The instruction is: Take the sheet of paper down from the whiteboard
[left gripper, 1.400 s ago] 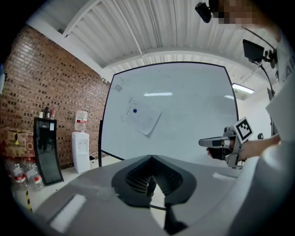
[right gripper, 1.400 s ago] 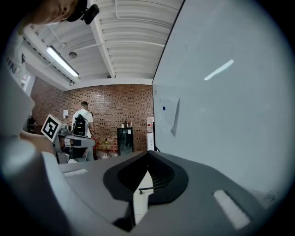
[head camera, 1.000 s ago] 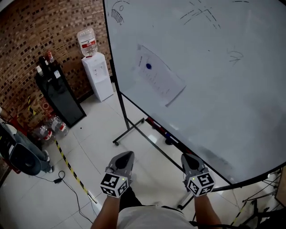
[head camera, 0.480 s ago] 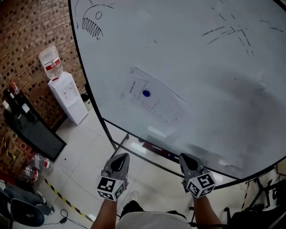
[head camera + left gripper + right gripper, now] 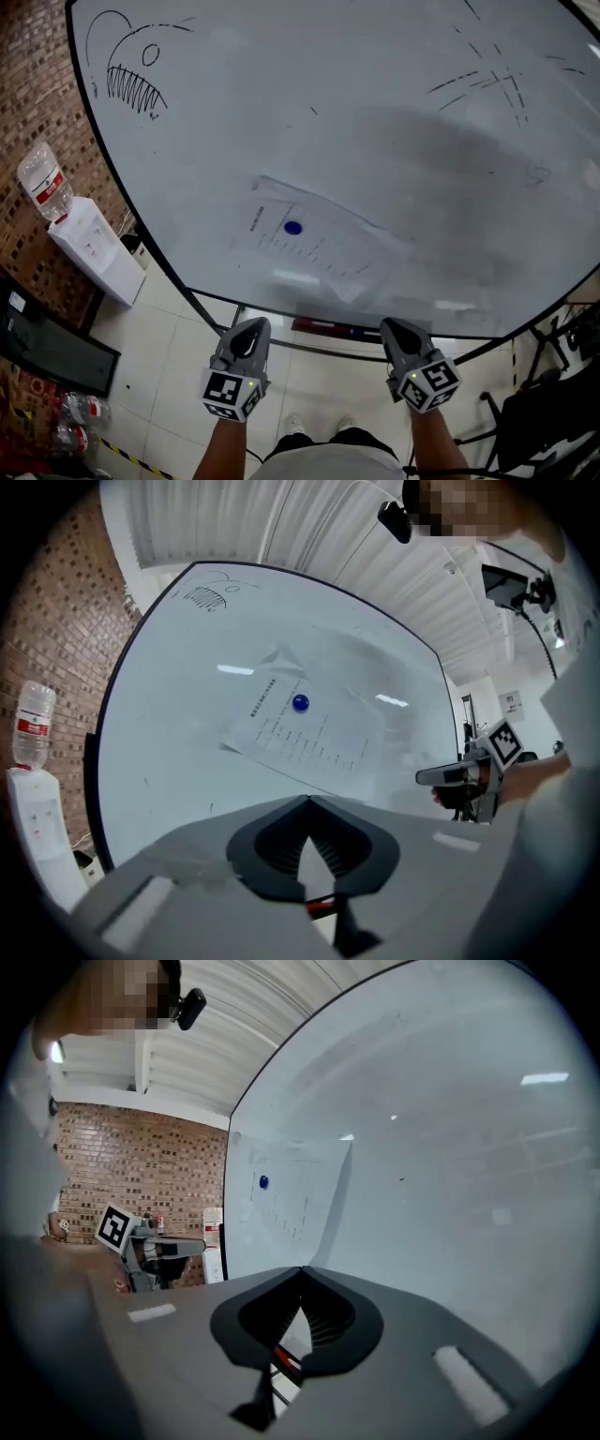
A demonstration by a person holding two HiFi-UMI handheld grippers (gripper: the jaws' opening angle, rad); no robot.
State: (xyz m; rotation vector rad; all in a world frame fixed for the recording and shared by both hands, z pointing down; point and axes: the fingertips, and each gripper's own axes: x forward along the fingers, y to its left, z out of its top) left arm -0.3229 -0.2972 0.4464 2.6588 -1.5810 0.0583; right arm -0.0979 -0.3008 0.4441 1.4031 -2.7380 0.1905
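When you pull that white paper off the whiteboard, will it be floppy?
Probably floppy: the thin white printed sheet of paper looks wrinkled and seems to lift at one edge. It's likely very light, since one small round blue magnet seems to hold it on the whiteboard. It might tear if yanked.

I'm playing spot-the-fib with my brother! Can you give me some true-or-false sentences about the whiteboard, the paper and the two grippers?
1. The sheet of paper hangs on the whiteboard under a blue magnet. True.
2. The left gripper grips the paper. False: it is shut on nothing, away from the paper.
3. A drawing with spiky teeth is at the board's top left. True.
4. The water dispenser stands right of the board. False: it stands left, by the brick wall.
5. The right gripper is wide open. False: it is shut and empty.
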